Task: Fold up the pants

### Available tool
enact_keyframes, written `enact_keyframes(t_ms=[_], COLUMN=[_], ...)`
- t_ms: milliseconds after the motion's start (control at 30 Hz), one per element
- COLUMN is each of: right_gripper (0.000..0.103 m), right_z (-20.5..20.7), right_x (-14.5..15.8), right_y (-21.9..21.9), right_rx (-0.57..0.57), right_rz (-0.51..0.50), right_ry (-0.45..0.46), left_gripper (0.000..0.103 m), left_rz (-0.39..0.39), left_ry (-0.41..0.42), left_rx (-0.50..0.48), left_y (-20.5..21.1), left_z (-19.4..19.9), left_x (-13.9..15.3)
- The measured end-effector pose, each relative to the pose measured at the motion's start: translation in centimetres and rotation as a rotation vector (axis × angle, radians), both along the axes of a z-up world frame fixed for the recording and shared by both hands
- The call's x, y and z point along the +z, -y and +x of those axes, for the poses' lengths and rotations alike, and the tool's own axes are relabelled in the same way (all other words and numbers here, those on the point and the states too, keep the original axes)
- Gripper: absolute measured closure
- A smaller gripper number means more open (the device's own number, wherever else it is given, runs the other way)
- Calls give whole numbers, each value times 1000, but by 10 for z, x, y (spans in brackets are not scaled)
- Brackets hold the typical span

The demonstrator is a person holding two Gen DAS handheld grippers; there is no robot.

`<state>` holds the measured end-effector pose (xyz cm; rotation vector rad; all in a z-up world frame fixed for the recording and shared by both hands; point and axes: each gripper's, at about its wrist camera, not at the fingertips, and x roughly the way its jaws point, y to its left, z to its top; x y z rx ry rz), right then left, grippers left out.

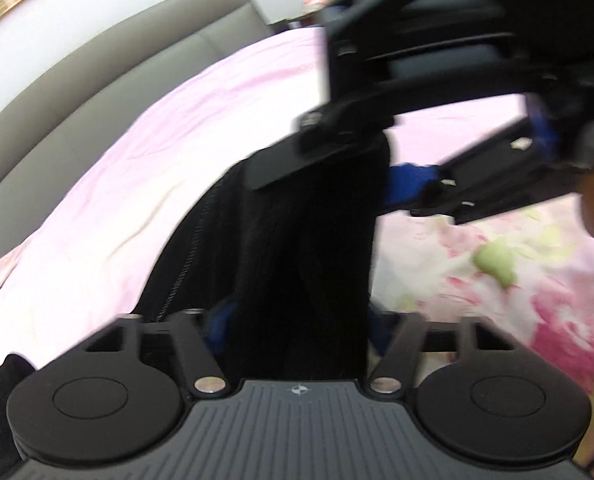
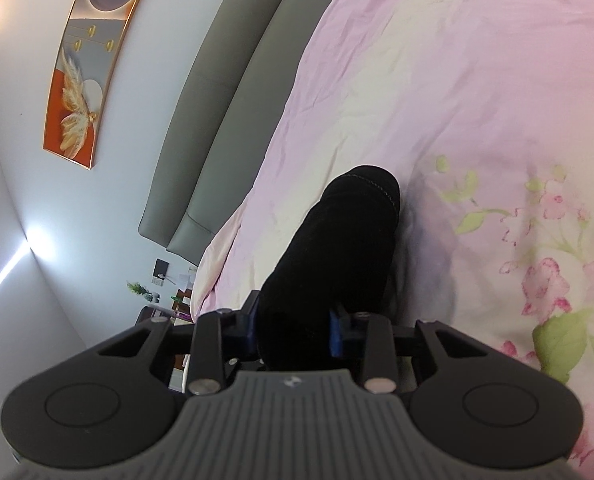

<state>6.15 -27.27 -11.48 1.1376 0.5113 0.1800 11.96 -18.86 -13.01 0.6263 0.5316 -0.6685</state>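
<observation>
The black pants (image 1: 297,264) hang stretched between my two grippers above the bed. My left gripper (image 1: 297,320) is shut on the pants fabric, which fills the gap between its blue-padded fingers. In the left wrist view my right gripper (image 1: 381,172) comes in from the upper right and is shut on the other end of the same black fabric. In the right wrist view my right gripper (image 2: 297,320) is shut on a thick bunch of the pants (image 2: 337,248), whose stitched hem sticks out ahead of the fingers.
A pink floral bedsheet (image 2: 477,120) covers the bed below. A grey padded headboard (image 2: 225,92) runs along the wall, with a framed picture (image 2: 85,60) above it. A nightstand with small items (image 2: 169,300) stands past the bed corner.
</observation>
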Motion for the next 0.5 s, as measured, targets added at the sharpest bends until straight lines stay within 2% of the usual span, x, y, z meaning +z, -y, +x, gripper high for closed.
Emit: enact_keyframes(t_ms=[33,67,200,267,300,400,500], right_gripper=[74,74,63,52,45,38,25], right_z=[0,1,1,-3,-7,-8,23], right_x=[-1,-2,-6,-5,-5,-15,-17], right_y=[1,1,8,14,19,38,51], right_rx=[-1,-4,-20,-62,-100,-151,-44], right_rz=[9,18,90,103,117,250,284], right_ry=[-3,-11,-5,10,14,1,-48], left_gripper=[66,69,71,72,72,72,72], left_rz=[-36,-79,-216,-277,-291,-304,-289], left_ry=[-25,-58,-109,-133,-136,-130,-114], left_rx=[22,38,79,84,89,79,53], left_y=[-5,-11,-35,-46,-50,-60,-65], left_z=[4,8,13,10,9,0,-9], left_x=[3,6,23,31,34,36,35])
